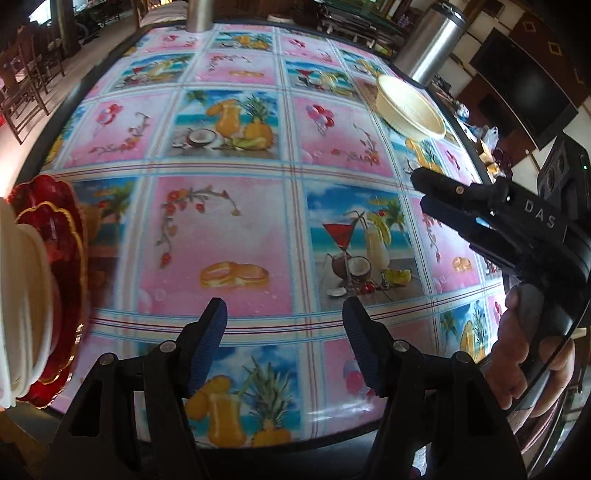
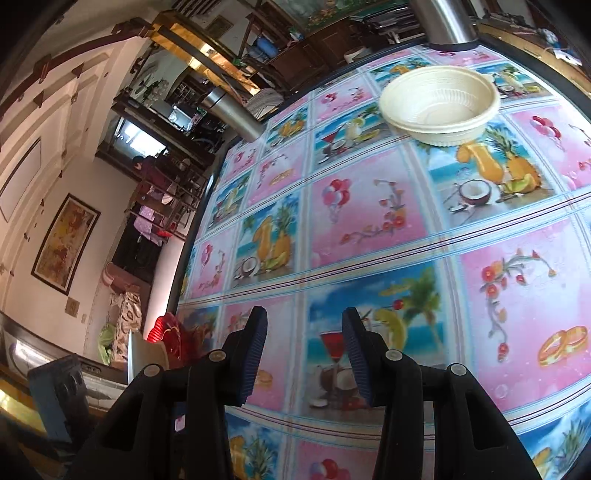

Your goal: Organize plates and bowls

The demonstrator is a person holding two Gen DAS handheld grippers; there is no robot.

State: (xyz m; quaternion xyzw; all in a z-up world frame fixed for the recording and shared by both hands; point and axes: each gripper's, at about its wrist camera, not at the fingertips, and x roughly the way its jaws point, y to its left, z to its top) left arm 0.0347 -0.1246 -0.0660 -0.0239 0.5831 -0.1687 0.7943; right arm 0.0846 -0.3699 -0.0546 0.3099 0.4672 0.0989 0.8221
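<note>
A cream plastic bowl (image 1: pixel 410 107) stands alone at the far right of the table; it also shows in the right wrist view (image 2: pixel 441 107) far ahead. At the table's left edge a cream bowl stack (image 1: pixel 22 295) sits on red scalloped plates (image 1: pixel 55 229); the red plates (image 2: pixel 168 332) and cream bowl (image 2: pixel 146 354) show at lower left in the right wrist view. My left gripper (image 1: pixel 284 332) is open and empty above the tablecloth. My right gripper (image 2: pixel 304 347) is open and empty; in the left wrist view it (image 1: pixel 421 190) hovers at the right, well short of the lone bowl.
The table (image 1: pixel 221 229) has a pink and blue picture oilcloth and a dark rim. Steel cylinders (image 1: pixel 432 40) stand at its far edge, one just behind the lone bowl (image 2: pixel 447 18). Chairs and furniture surround the table.
</note>
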